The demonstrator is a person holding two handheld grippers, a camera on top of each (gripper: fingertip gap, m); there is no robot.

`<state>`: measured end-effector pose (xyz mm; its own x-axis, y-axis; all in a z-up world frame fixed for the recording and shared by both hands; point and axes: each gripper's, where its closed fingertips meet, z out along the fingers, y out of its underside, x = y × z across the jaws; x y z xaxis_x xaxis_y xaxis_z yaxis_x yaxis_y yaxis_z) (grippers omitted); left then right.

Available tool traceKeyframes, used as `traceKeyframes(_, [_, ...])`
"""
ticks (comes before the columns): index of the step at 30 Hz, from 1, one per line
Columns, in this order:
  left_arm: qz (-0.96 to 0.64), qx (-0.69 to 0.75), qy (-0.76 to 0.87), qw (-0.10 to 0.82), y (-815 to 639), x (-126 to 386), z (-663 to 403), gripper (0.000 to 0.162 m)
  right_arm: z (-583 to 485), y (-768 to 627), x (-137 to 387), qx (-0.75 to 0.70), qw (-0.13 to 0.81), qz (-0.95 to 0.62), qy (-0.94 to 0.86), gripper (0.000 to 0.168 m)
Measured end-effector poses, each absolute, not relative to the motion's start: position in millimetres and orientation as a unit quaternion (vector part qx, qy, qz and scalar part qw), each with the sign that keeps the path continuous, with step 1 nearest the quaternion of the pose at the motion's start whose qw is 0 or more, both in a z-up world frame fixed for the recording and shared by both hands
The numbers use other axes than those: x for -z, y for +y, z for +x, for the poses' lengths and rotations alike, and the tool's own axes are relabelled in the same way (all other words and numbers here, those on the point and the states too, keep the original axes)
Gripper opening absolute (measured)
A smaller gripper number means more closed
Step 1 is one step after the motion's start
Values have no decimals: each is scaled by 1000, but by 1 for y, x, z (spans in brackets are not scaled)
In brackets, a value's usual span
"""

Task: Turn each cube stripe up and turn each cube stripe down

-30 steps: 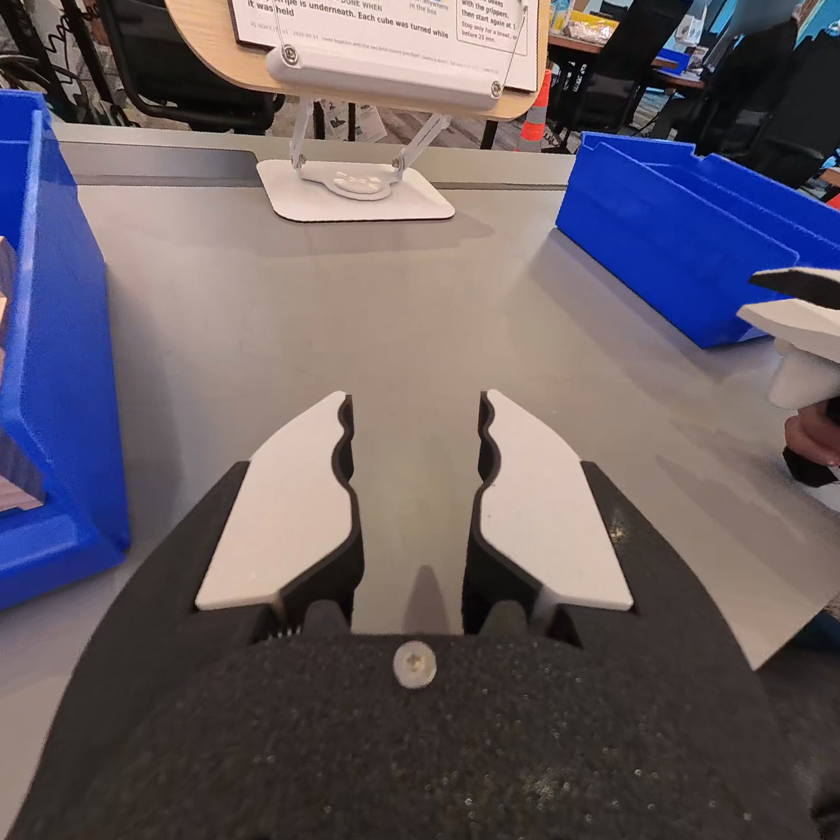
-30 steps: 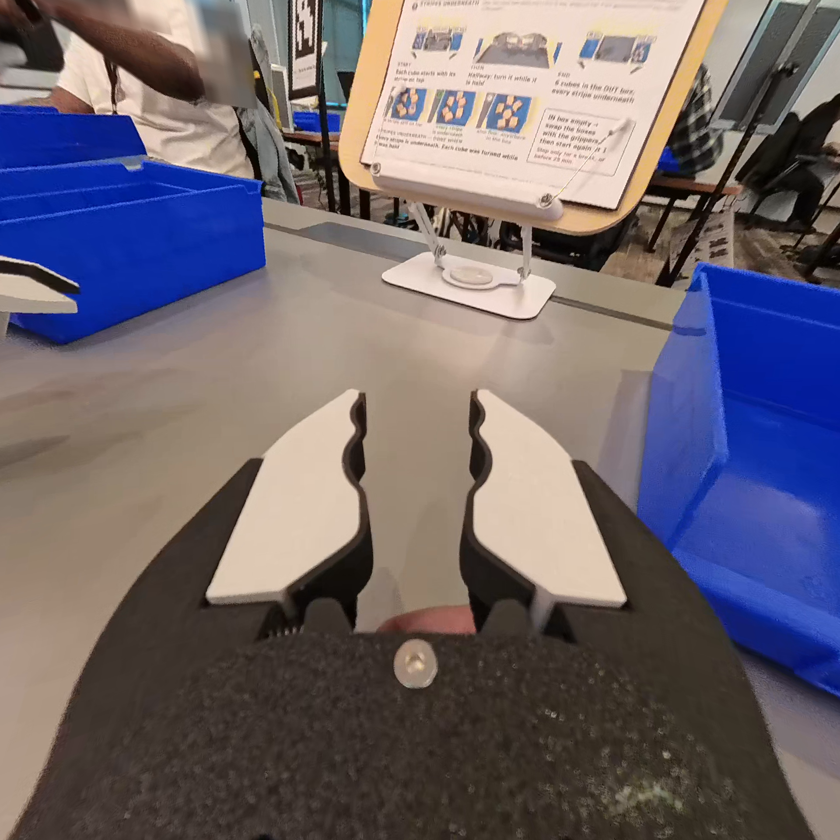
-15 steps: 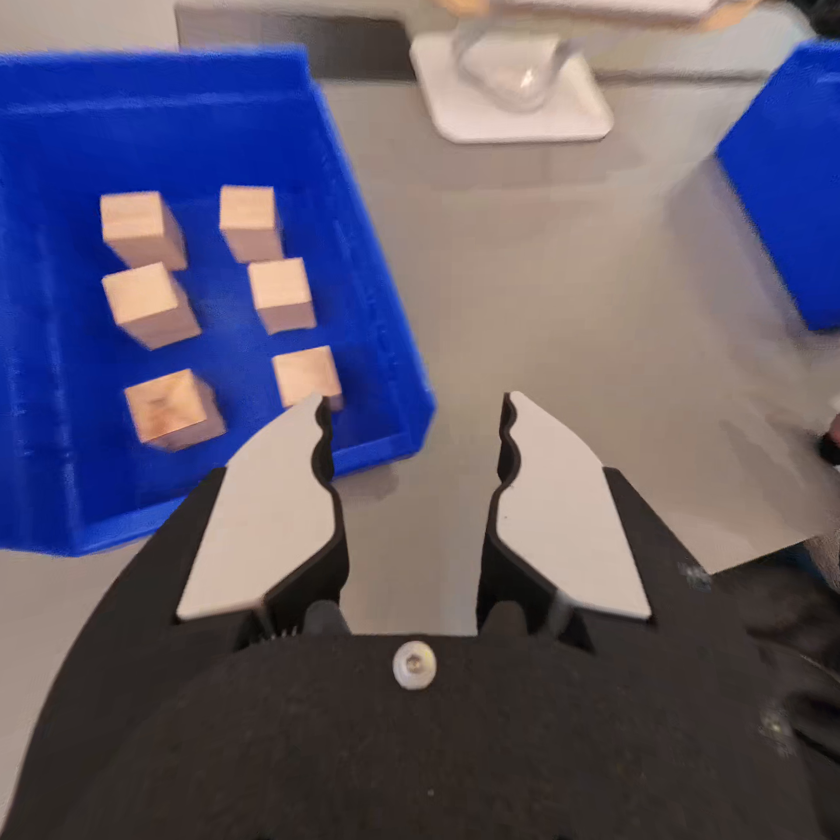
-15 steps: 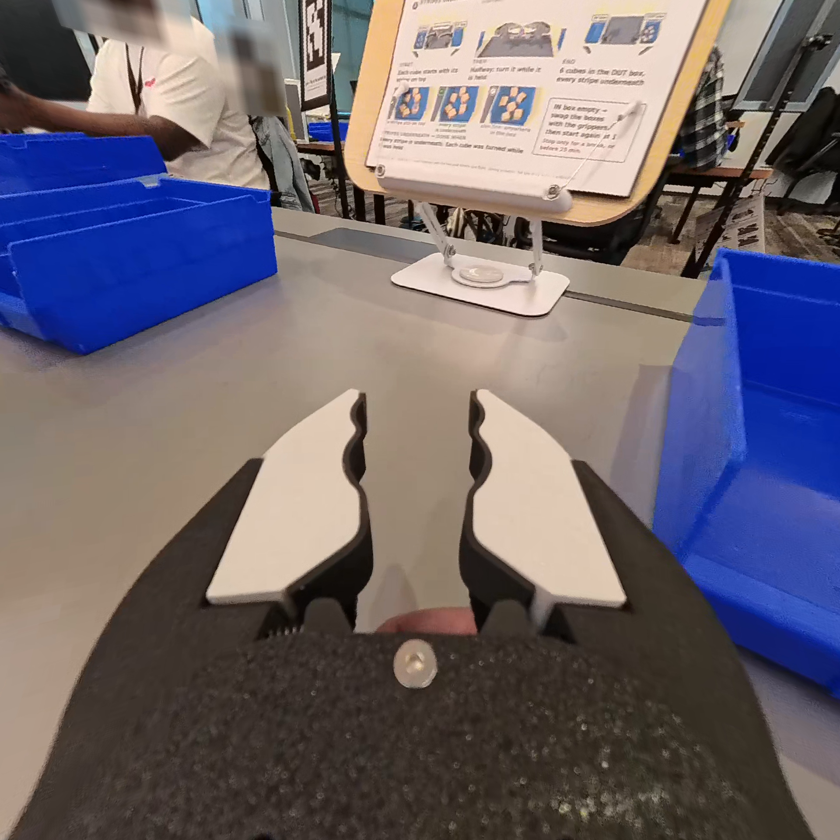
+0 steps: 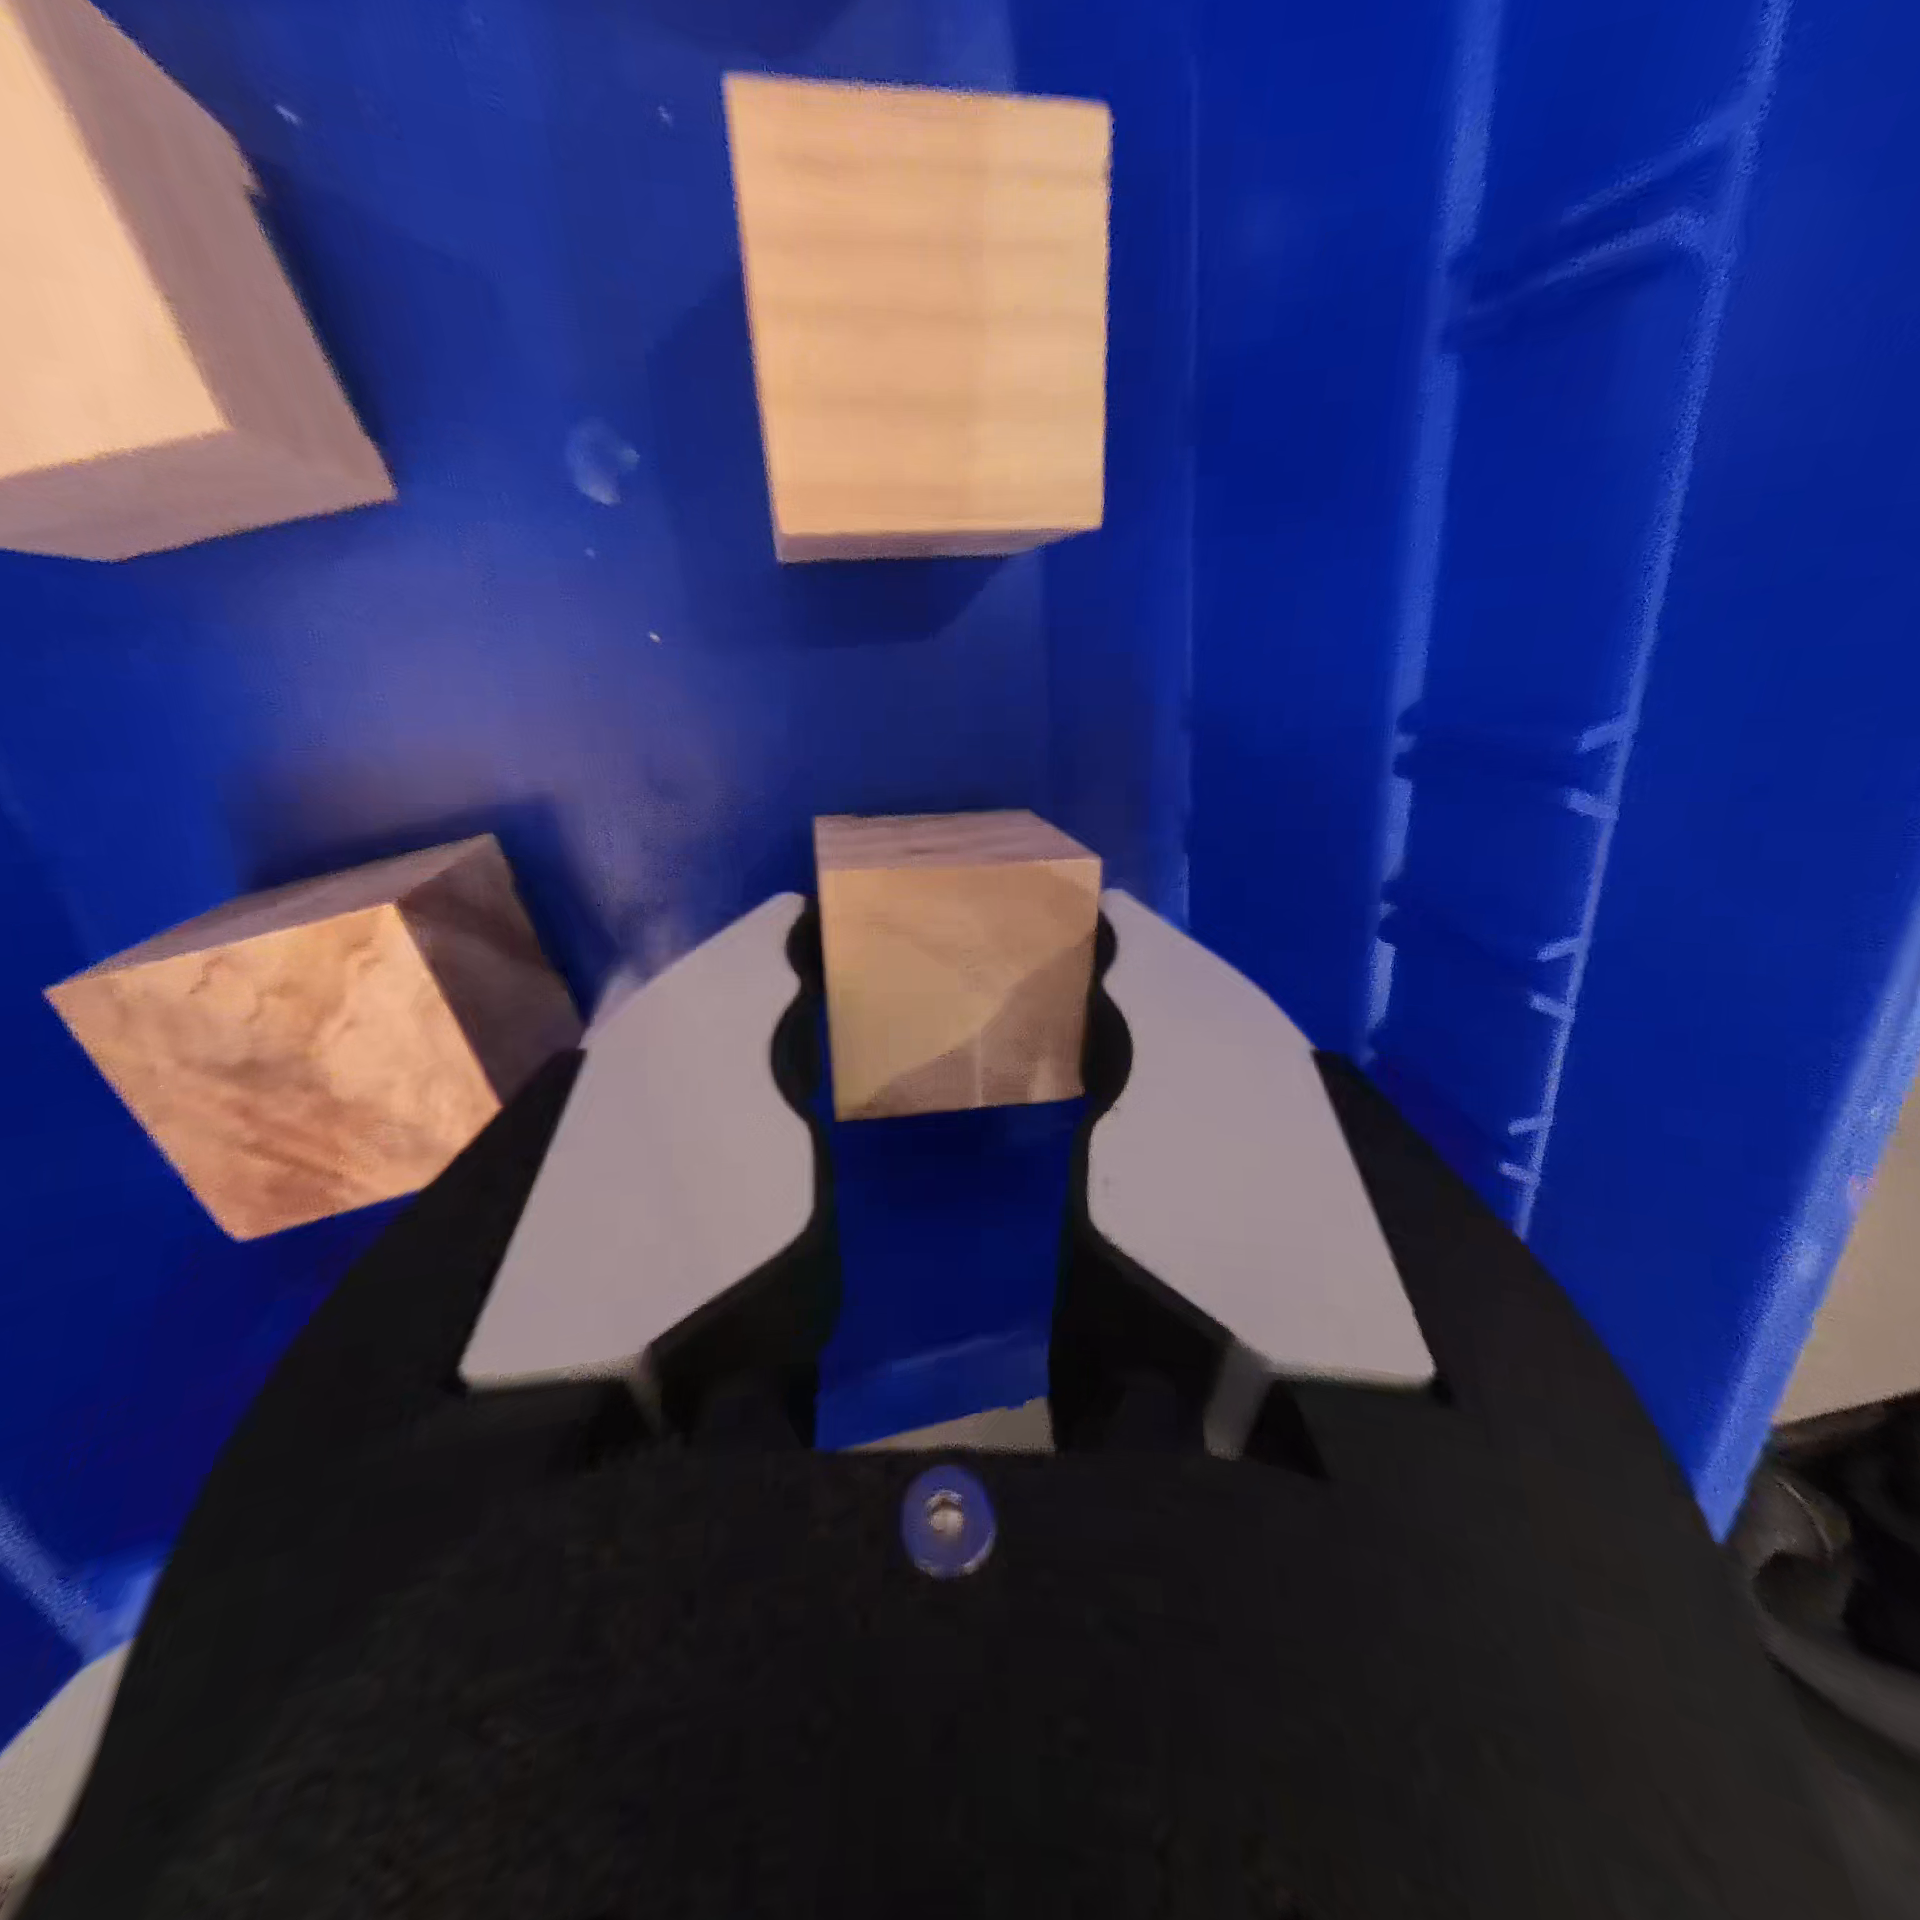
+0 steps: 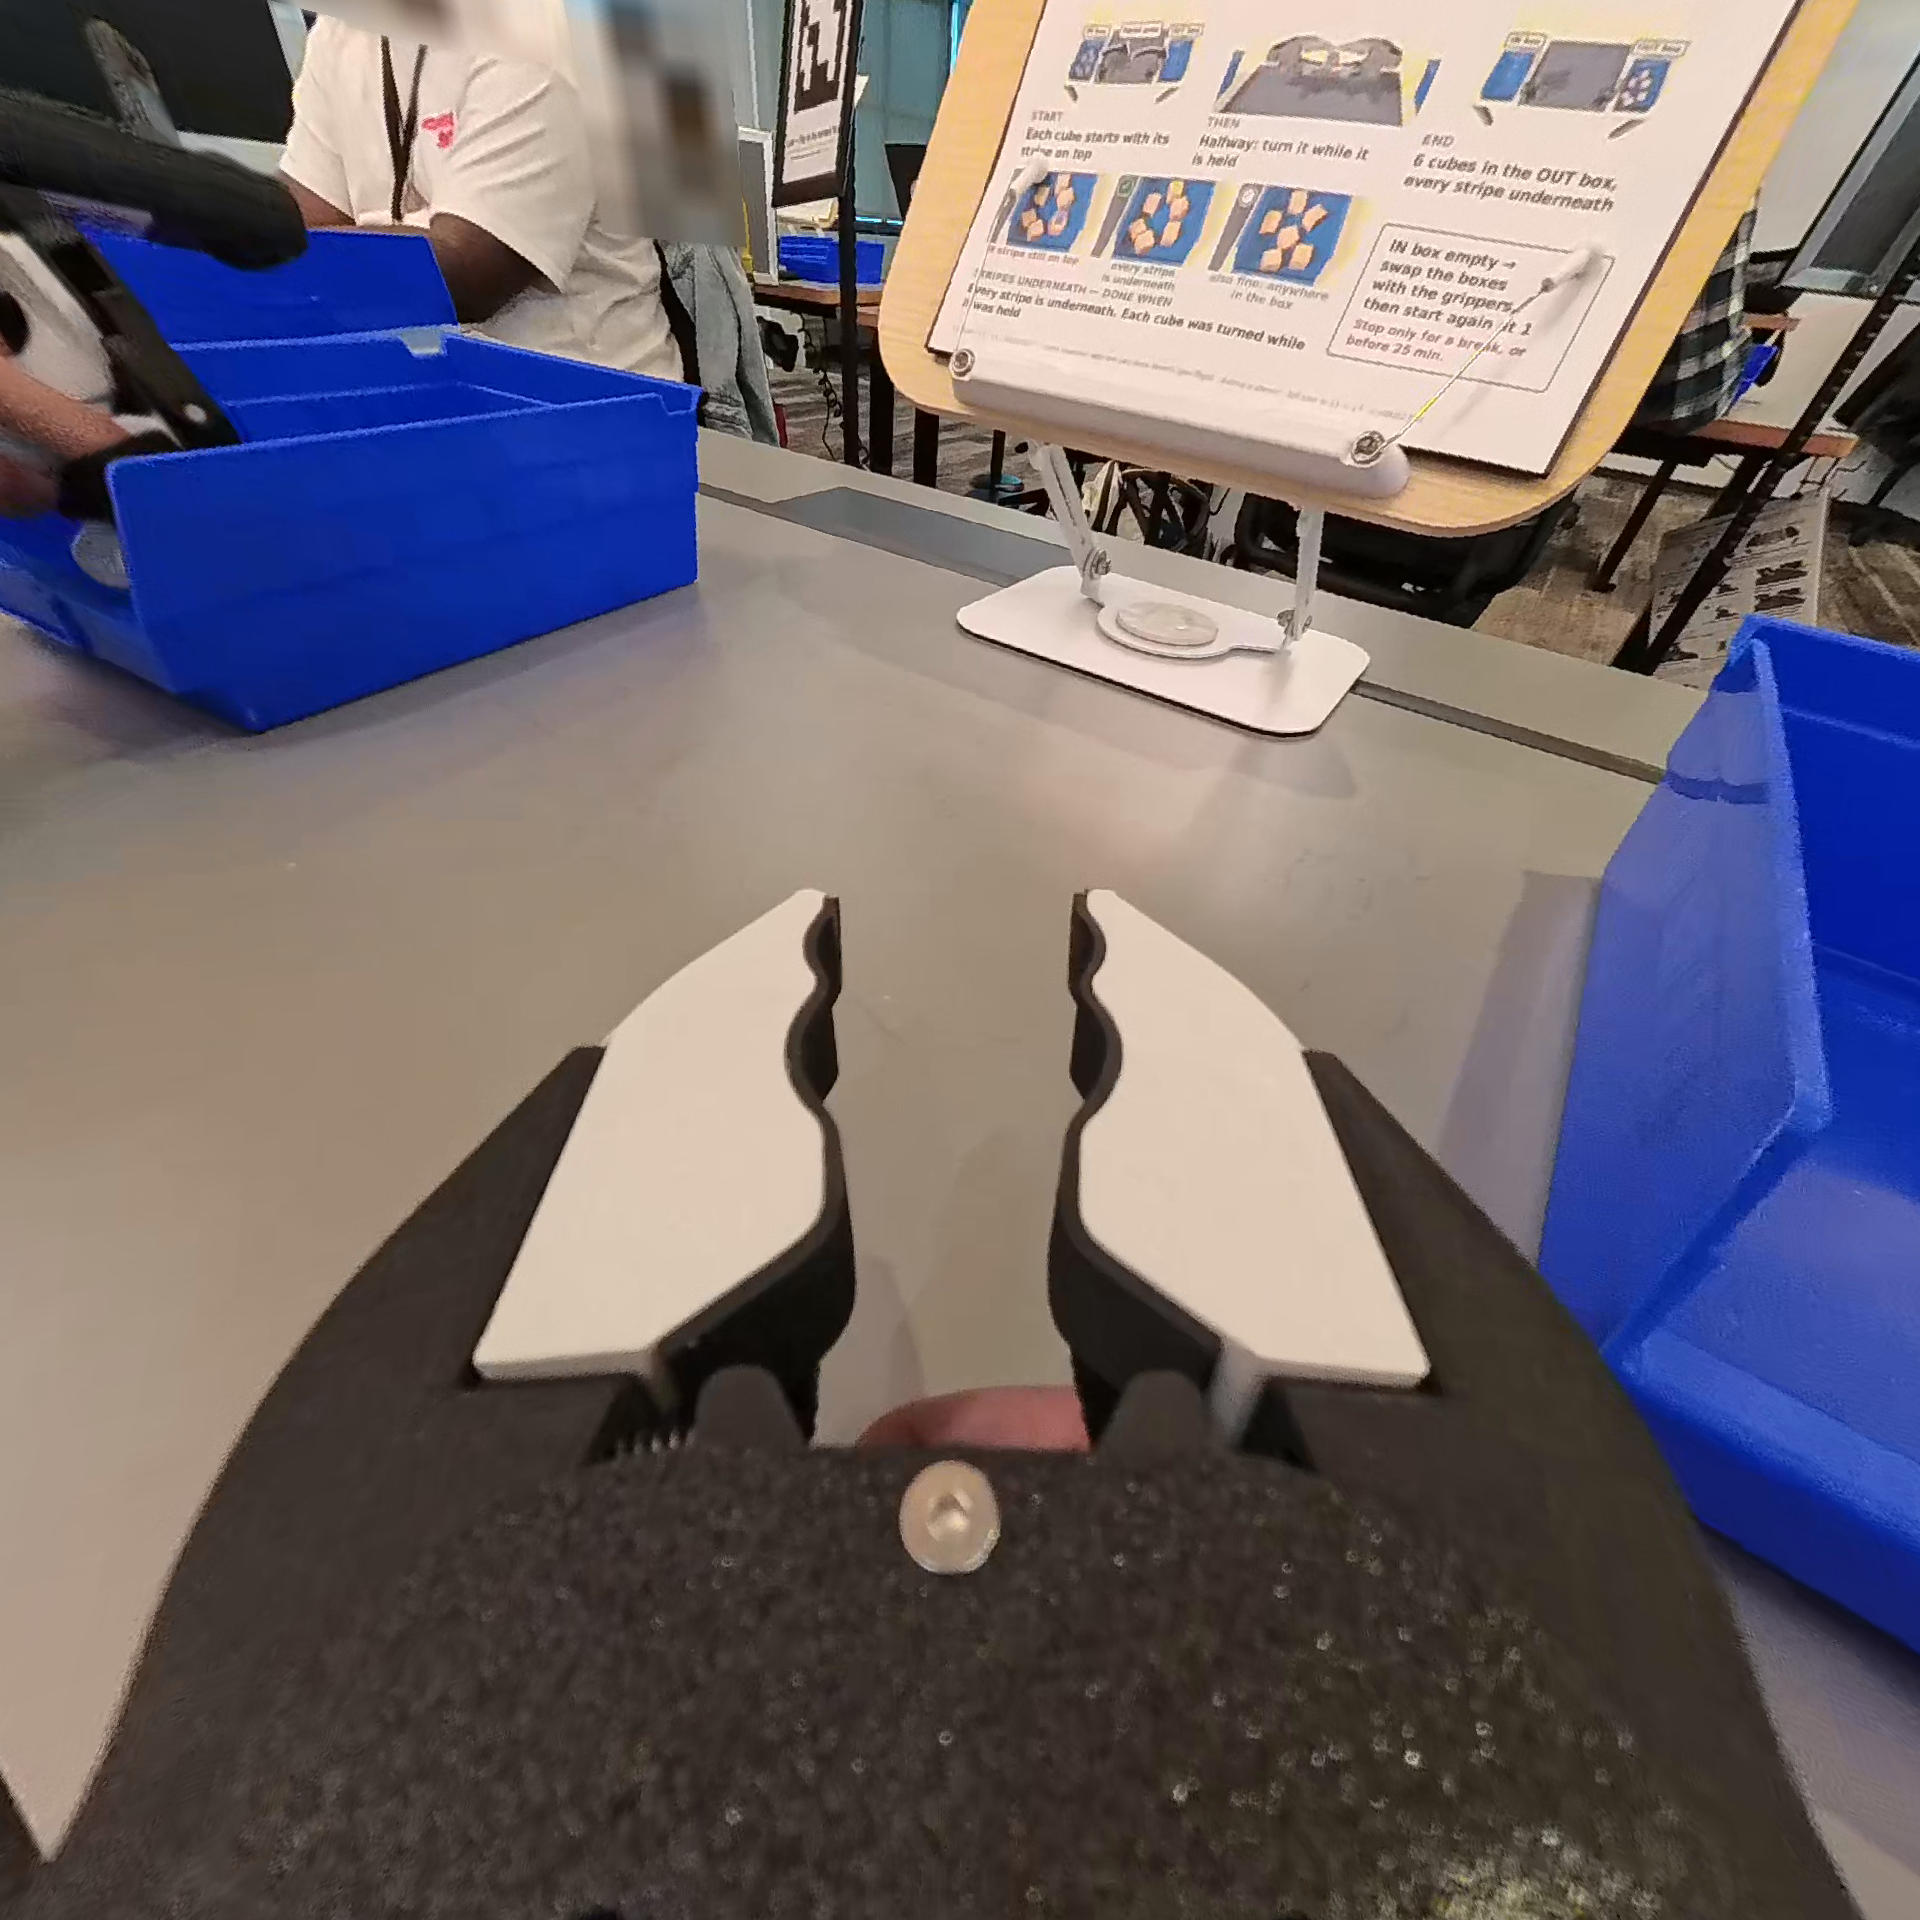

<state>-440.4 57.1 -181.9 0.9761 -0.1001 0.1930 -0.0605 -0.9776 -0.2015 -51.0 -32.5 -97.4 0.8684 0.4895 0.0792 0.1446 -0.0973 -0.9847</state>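
Four wooden cubes show in the left wrist view, all inside the blue bin (image 5: 1299, 520) on the left. The left gripper (image 5: 954, 935) is down in that bin, its white fingers (image 5: 665, 1143) set against both sides of the nearest cube (image 5: 951, 977); whether they are squeezing it cannot be told. No stripe is visible on any exposed face, so orientation cannot be confirmed. The right gripper (image 6: 951, 935) hovers spread and empty over the grey table (image 6: 520, 883). The second blue bin (image 6: 1766, 1091) at right shows no cubes in its visible part. Judgement: an early stage, nothing yet transferred. An instruction sheet on a stand (image 6: 1195, 644) carries printed text and diagrams; no brand marks are seen
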Motion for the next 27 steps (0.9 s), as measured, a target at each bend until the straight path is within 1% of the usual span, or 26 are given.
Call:
traceKeyframes(4, [-990, 57, 61, 111, 52, 169, -451, 46, -50, -32, 99, -135, 633, -730, -218, 41])
traceKeyframes(8, [-975, 49, 65, 208, 58, 113, -453, 46, -44, -29, 98, -120, 636, -731, -215, 41])
traceKeyframes(12, [-940, 73, 96, 320, 58, 52, -411, 46, -36, -22, 99, -109, 634, -737, -207, 40])
traceKeyframes(14, [-924, 80, 123, 353, 58, 40, -379, 45, -31, -17, 99, -101, 633, -740, -204, 40])
traceKeyframes(16, [-913, 114, 145, 365, 62, 41, -340, 46, -28, -8, 97, -96, 635, -740, -199, 40])
traceKeyframes(18, [-903, 176, 155, 360, 69, 49, -300, 45, -30, 5, 96, -98, 622, -749, -206, 42])
traceKeyframes(21, [-880, 304, 162, 329, 77, 60, -239, 45, -48, 21, 97, -122, 578, -759, -275, 48])
traceKeyframes(22, [-863, 364, 156, 312, 78, 59, -220, 45, -56, 24, 97, -137, 558, -759, -306, 46])
traceKeyframes(24, [-815, 494, 138, 269, 75, 50, -187, 45, -67, 32, 97, -159, 530, -753, -355, 36])
traceKeyframes(27, [-736, 643, 97, 188, 67, 32, -163, 45, -75, 46, 95, -201, 511, -742, -384, 35])
